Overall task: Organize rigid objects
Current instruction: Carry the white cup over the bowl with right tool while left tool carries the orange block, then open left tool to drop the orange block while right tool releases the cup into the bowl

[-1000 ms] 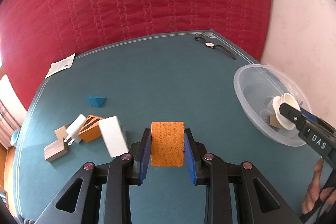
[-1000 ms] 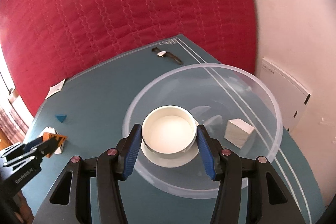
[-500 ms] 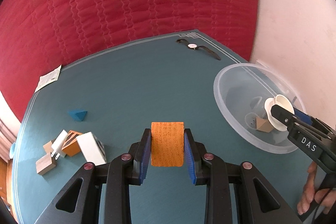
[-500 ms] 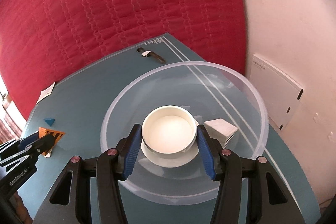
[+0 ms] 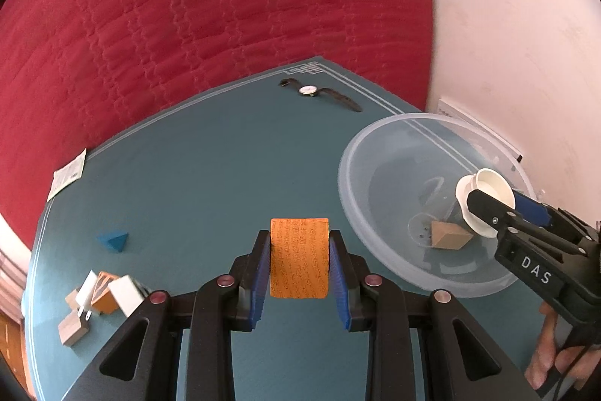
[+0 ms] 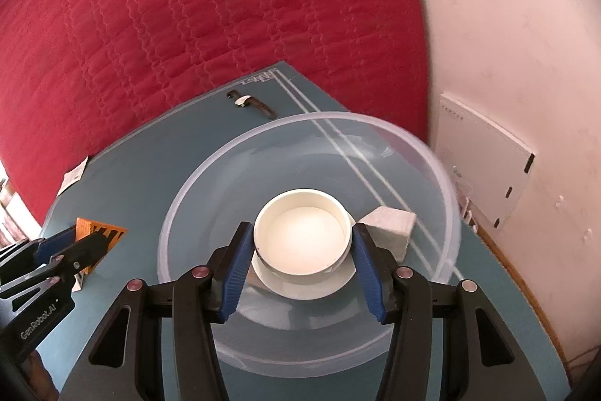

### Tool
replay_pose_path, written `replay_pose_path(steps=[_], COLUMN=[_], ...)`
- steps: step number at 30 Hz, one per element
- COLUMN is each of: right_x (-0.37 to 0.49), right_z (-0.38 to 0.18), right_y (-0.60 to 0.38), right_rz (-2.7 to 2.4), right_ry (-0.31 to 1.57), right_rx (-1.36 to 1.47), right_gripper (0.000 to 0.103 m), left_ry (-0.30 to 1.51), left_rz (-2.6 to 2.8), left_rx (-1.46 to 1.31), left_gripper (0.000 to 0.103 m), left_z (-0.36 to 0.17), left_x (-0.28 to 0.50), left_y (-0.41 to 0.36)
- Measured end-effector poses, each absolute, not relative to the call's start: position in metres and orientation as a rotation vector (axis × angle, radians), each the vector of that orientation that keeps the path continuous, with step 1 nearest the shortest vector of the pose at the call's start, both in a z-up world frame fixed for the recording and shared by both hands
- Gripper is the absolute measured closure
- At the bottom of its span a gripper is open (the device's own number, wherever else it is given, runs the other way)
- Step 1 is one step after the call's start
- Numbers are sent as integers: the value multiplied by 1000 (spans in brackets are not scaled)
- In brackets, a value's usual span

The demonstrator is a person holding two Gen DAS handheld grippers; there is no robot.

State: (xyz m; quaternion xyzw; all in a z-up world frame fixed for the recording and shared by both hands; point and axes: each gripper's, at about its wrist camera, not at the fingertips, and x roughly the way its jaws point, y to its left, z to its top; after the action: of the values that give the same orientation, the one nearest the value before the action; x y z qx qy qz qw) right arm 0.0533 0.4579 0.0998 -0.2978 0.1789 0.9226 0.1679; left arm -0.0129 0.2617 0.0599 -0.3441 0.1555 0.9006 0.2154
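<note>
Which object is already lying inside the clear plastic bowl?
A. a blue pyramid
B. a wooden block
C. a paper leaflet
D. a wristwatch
B: a wooden block lies on the bottom of the clear bowl, while the wristwatch, the blue pyramid and the leaflet all lie on the table outside it.

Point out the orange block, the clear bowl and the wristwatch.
orange block (image 5: pixel 299 258), left wrist view, middle of its front face
clear bowl (image 6: pixel 300 119), right wrist view, far rim
wristwatch (image 5: pixel 308 89), left wrist view, white dial
</note>
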Motion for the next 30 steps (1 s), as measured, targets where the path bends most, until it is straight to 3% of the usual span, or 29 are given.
replay_pose_path(steps=[25, 27, 28, 30], right_x=[60, 61, 62, 67], right_z=[98, 101, 103, 107], right_y=[477, 477, 478, 481], right_rz=[2563, 2559, 2554, 2526], right_ry=[560, 564, 570, 571], right_rx=[-747, -728, -714, -684], right_gripper=[49, 49, 49, 49], left_ry=[384, 369, 361, 341], left_rz=[2301, 2275, 2270, 2286], left_rx=[-933, -930, -932, -906], left_gripper=[71, 62, 44, 30], left_z=[61, 61, 61, 64], left_x=[-25, -25, -25, -24], left_y=[319, 322, 323, 321])
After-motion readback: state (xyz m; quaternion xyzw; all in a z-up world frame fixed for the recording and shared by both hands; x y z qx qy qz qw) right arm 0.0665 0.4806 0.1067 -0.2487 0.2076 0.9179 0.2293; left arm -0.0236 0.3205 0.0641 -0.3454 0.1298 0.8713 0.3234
